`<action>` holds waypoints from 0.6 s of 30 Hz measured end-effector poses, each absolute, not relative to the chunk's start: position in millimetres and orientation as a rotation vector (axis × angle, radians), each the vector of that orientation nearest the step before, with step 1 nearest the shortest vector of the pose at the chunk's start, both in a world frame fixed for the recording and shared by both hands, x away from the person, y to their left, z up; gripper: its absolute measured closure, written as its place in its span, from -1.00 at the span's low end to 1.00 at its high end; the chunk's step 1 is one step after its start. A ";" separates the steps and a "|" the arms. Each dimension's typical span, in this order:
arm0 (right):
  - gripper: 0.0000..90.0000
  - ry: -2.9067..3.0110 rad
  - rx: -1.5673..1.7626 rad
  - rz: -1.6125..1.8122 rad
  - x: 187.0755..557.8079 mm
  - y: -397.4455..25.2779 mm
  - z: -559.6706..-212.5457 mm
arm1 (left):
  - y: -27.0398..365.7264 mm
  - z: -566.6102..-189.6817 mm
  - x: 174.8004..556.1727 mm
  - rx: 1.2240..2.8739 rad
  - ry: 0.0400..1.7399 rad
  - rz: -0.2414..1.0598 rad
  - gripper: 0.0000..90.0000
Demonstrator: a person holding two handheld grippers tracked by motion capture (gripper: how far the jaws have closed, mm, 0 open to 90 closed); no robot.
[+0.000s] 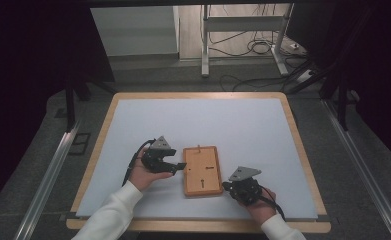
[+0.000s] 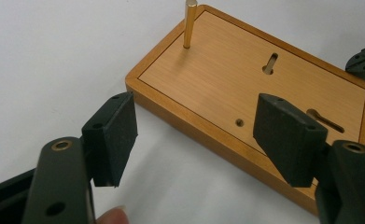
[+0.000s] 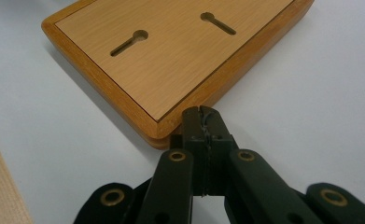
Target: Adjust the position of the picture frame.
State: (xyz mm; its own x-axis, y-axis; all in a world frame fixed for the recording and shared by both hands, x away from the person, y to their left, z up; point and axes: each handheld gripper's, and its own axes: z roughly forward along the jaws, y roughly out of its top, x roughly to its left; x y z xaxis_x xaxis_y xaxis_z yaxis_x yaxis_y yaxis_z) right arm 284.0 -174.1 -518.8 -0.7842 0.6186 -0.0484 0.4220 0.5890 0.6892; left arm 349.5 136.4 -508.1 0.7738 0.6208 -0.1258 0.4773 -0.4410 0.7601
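Observation:
A flat wooden board point(image 1: 202, 172) with two keyhole slots lies on the white mat, a brass pin point(image 1: 198, 148) upright at its far edge. My left gripper point(image 1: 179, 167) stands open at the board's left side. In the left gripper view, one pad point(image 2: 111, 135) hangs over the mat and the other pad point(image 2: 286, 136) sits above the board point(image 2: 245, 79), with the pin point(image 2: 189, 24) beyond. My right gripper point(image 1: 227, 186) is shut with nothing in it. In the right gripper view its tips point(image 3: 201, 116) rest against the board's point(image 3: 171, 56) near corner.
The white mat point(image 1: 203, 120) covers a table with a wooden rim point(image 1: 303, 150). Beyond the far edge, metal frame legs point(image 1: 205, 40) and loose cables point(image 1: 253, 47) lie on the floor. The right gripper's jaw tip point(image 2: 364, 60) shows in the left gripper view.

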 end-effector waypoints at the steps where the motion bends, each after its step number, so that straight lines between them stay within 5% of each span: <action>1: 1.00 2.536 0.849 0.988 283.5 -173.9 -518.8 | 136.7 -508.1 349.7 2.113 0.818 0.207 -0.33; 18: 1.00 2.536 0.804 1.001 277.3 -167.2 -519.0 | 138.7 -508.1 350.0 2.105 0.827 0.206 -0.33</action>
State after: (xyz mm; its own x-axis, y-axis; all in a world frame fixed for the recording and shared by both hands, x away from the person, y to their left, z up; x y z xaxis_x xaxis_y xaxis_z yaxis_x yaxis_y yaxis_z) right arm 277.3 -167.2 -519.0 -0.7993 0.5971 -0.0683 0.3896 0.6014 0.6975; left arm 350.0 138.7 -508.1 0.7686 0.6243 -0.1398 0.4852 -0.4264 0.7633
